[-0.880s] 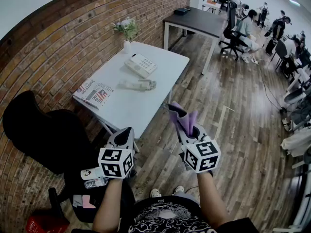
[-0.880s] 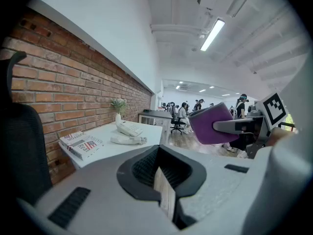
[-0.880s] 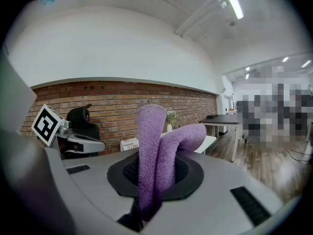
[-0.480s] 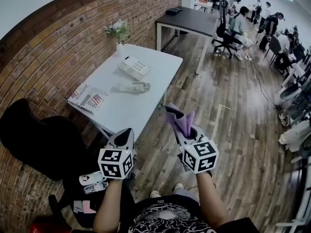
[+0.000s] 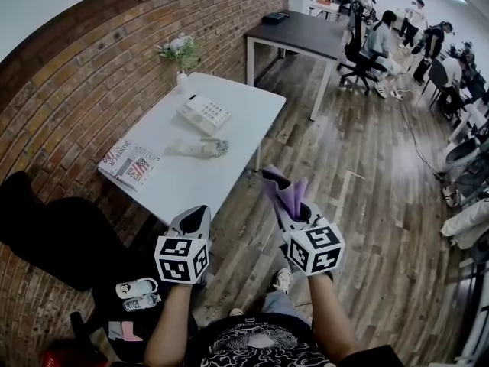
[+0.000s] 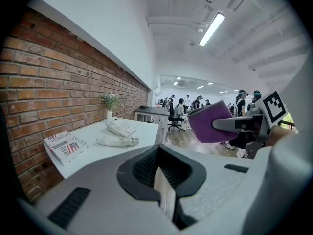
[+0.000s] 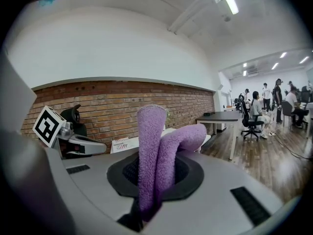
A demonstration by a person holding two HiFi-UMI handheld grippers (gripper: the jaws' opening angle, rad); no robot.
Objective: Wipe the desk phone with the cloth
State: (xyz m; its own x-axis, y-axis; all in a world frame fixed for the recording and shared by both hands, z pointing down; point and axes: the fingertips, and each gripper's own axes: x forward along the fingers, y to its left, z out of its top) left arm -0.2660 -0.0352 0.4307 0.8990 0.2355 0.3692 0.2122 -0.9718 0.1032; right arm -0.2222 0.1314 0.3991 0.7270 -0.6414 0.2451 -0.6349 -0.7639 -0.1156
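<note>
Two grippers hang over the wood floor (image 5: 359,205), short of the white table (image 5: 243,107). Left gripper (image 5: 199,214): jaws pressed together, nothing between. Right gripper (image 5: 286,203): pinching the purple cloth (image 7: 150,146), folded loops sticking up out of the jaws. Desk phone (image 5: 203,114) sits on the table's far half, well apart from both grippers. White handset (image 5: 195,148) with coiled cord lies on the tabletop near the base, magazine (image 5: 130,164) beside it.

1. An open-plan office; a white table (image 5: 233,128) bears a desk phone (image 5: 203,114); a dark desk (image 5: 306,33) stands beyond it;
2. people (image 5: 380,38) sit on wheeled office chairs (image 5: 356,52) at further desks in the background;
3. brick wall (image 5: 99,75), wood-plank floor (image 5: 367,205), long ceiling strip lights (image 6: 212,28) overhead.
</note>
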